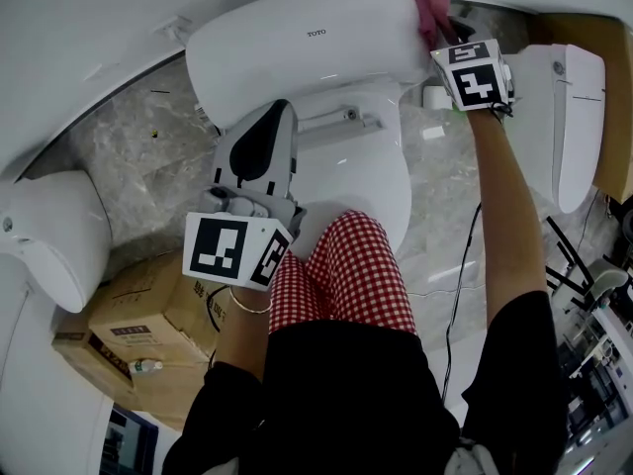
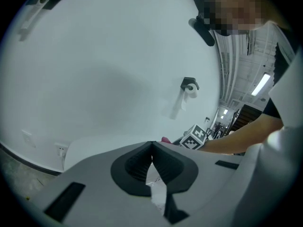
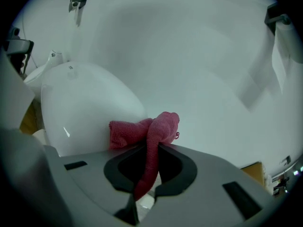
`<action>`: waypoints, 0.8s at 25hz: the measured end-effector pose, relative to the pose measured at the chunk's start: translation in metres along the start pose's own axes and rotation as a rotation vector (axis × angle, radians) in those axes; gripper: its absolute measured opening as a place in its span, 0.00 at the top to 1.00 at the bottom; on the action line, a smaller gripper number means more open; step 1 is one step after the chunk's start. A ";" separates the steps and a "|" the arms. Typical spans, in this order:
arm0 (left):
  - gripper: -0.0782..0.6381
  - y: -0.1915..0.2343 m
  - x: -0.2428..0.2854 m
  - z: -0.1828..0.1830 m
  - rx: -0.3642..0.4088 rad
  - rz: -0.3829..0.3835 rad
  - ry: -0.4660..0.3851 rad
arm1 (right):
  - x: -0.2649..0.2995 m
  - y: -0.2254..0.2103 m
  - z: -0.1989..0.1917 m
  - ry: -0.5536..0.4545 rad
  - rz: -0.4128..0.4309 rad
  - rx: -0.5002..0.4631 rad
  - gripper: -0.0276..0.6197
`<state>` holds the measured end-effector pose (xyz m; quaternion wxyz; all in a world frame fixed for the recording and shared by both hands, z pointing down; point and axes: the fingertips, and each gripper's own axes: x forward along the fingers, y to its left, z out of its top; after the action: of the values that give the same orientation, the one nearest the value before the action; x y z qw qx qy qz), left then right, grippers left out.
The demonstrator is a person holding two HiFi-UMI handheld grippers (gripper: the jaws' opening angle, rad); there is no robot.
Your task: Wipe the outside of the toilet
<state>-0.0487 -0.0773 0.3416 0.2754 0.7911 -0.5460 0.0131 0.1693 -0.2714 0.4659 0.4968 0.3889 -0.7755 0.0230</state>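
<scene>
"TOTO" on toilet lid [image 1: 315, 34]

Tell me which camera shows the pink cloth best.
The right gripper view: the pink cloth sits at the centre, pinched in the right gripper's shut jaws. The head view shows a small bunch against the toilet; the left gripper view, just a pink sliver.

- I count three white toilets: the middle toilet [image 1: 346, 156] with its lid up, a second toilet [image 1: 49, 245] to its left and a third toilet [image 1: 574, 117] to its right.
- Two grippers: the left gripper [image 2: 151, 148] and the right gripper [image 3: 154, 145].
- Two marker cubes: the left cube [image 1: 235, 250] and the right cube [image 1: 475, 72].
- One pink cloth [image 1: 430, 8], at the right edge of the middle toilet's lid.
- Two cardboard boxes, the upper box [image 1: 148, 315] and the lower box [image 1: 74, 349], left of the middle toilet's base.
- Two paper-roll holders on the wall in the right gripper view: one holder [image 3: 78, 1] and another holder [image 3: 284, 30].
</scene>
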 end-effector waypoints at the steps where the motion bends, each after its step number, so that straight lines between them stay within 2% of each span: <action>1: 0.88 0.000 0.001 0.000 -0.001 -0.003 0.000 | -0.002 0.001 -0.001 0.023 0.007 -0.012 0.87; 3: 0.88 -0.001 0.002 -0.002 0.008 -0.006 0.006 | -0.007 0.002 -0.004 0.074 0.012 -0.039 0.87; 5: 0.88 -0.002 0.003 -0.003 0.015 -0.009 0.012 | -0.011 -0.005 -0.010 0.089 -0.026 -0.069 0.87; 9: 0.88 -0.001 0.001 -0.003 0.014 -0.014 0.011 | -0.024 -0.022 -0.015 0.057 -0.102 -0.057 0.87; 12: 0.88 0.002 -0.001 -0.001 -0.027 -0.020 -0.003 | -0.036 -0.034 -0.009 0.029 -0.145 -0.040 0.87; 16: 0.88 0.005 -0.009 0.001 -0.027 -0.014 -0.008 | -0.058 -0.035 0.022 -0.075 -0.176 -0.024 0.87; 20: 0.88 0.008 -0.020 0.008 -0.007 0.000 -0.031 | -0.085 -0.011 0.080 -0.253 -0.157 -0.025 0.87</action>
<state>-0.0664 -0.0662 0.3317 0.2700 0.7901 -0.5503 -0.0010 0.1338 -0.2635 0.3549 0.4001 0.4419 -0.7994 -0.0747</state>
